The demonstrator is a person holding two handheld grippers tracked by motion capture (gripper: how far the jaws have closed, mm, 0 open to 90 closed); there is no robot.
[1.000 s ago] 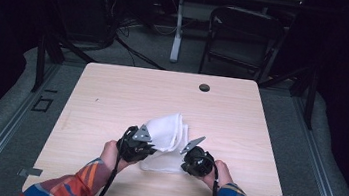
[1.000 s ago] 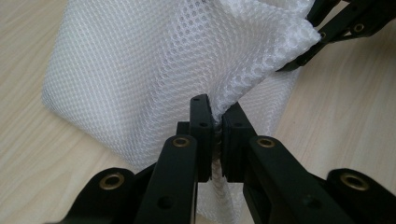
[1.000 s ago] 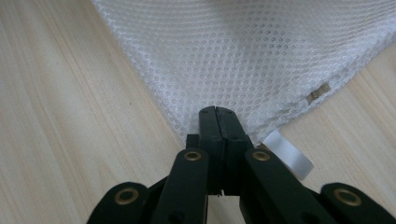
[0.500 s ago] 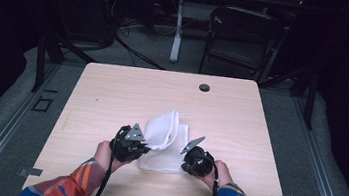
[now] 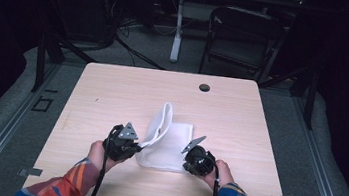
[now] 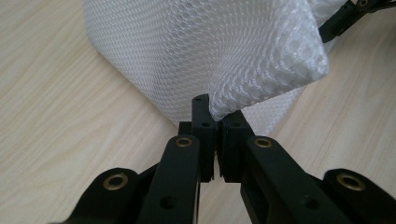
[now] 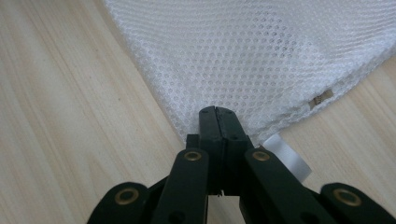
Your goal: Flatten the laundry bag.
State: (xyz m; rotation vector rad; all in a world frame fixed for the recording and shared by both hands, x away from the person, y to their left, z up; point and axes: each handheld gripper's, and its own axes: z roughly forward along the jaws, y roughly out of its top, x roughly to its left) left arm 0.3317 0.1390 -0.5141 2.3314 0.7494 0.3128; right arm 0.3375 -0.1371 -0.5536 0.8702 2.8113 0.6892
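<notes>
Mesh bag (image 5: 169, 143), white, light and limp, lies near the bench's (image 5: 113, 90) front edge. Left tongs (image 6: 215, 122) clamp a lifted corner; right tongs (image 7: 219, 122) pinch its near edge. Corners and hems look like the surest holds; the netting would likely sag and snag.

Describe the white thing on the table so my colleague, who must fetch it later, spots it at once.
On the pale wooden table, look at the near middle, between the person's two hand-held tongs. There lies a white mesh bag, one edge lifted into an upright fold. It is the only soft white thing there; the small dark round hole sits apart near the far edge.
</notes>
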